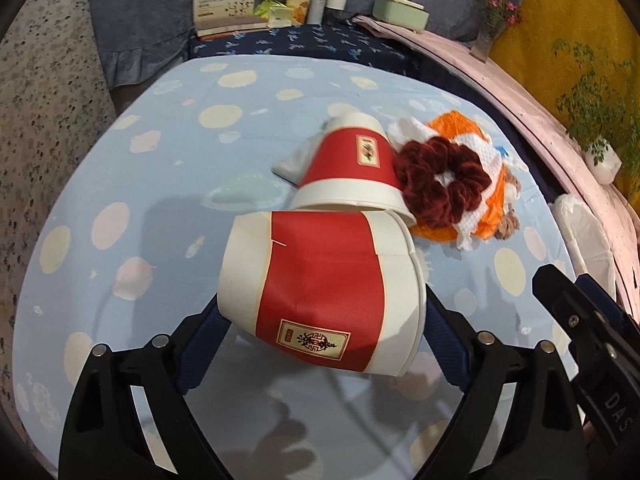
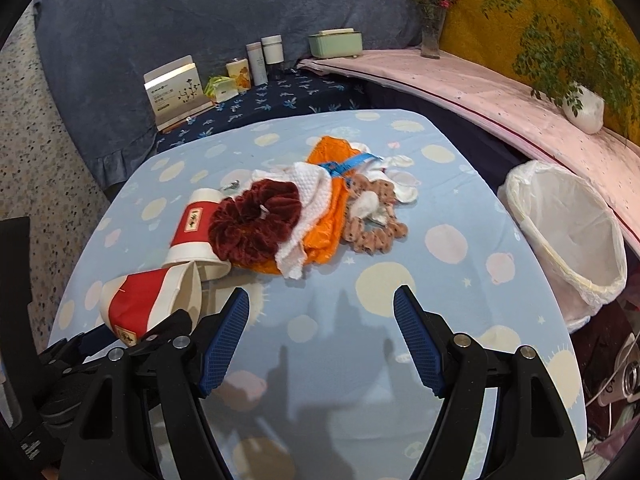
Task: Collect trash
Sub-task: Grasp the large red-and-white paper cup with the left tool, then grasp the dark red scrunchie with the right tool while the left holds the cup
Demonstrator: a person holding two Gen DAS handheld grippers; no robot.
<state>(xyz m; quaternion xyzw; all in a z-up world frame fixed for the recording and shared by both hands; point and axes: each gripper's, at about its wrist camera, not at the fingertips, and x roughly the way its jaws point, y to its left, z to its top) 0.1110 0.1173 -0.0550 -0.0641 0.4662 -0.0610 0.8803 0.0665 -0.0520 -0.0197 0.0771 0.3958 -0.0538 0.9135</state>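
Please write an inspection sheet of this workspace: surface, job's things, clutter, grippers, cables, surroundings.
Surface: table under a pale blue dotted cloth.
Job's things: near paper cup on its side; second paper cup behind it; orange wrapper and white tissue in a heap; lined bin beside the table.
Clutter: dark red scrunchie, brown scrunchie.
Grippers: left gripper around the near cup, grip uncertain; right gripper open, empty.
Cables: nothing seen.
Surroundings: boxes and jars, potted plant, flower vase.
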